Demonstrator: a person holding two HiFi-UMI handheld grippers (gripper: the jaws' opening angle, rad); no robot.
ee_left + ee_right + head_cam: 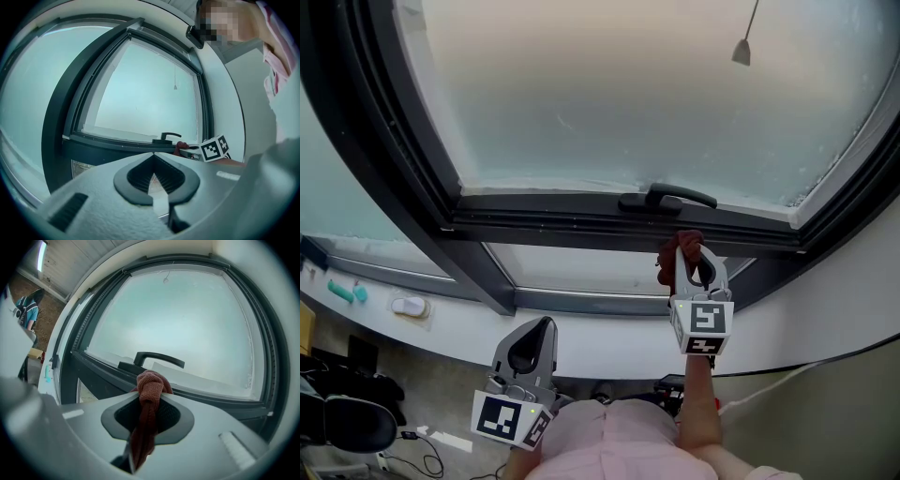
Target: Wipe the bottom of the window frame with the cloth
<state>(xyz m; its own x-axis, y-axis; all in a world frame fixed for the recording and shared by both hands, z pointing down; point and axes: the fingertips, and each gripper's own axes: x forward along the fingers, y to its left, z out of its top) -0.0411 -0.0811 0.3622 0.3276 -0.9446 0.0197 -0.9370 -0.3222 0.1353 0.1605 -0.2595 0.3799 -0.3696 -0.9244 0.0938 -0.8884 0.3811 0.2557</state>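
Observation:
A rust-red cloth (149, 386) is bunched between the jaws of my right gripper (149, 397), which is shut on it. In the head view that right gripper (686, 251) holds the cloth (683, 246) just below the dark bottom rail of the window frame (581, 217), a little right of the black handle (667, 198). The handle (157, 358) lies just beyond the cloth in the right gripper view. My left gripper (534, 339) hangs lower, in front of the white sill, shut and empty; its jaws (153, 174) meet with nothing between them.
A white sill (609, 342) curves below the frame, with a small white object (409, 306) and a teal object (347, 292) on it at the left. A blind pull (742, 49) hangs before the frosted pane. Chairs and cables lie on the floor at lower left.

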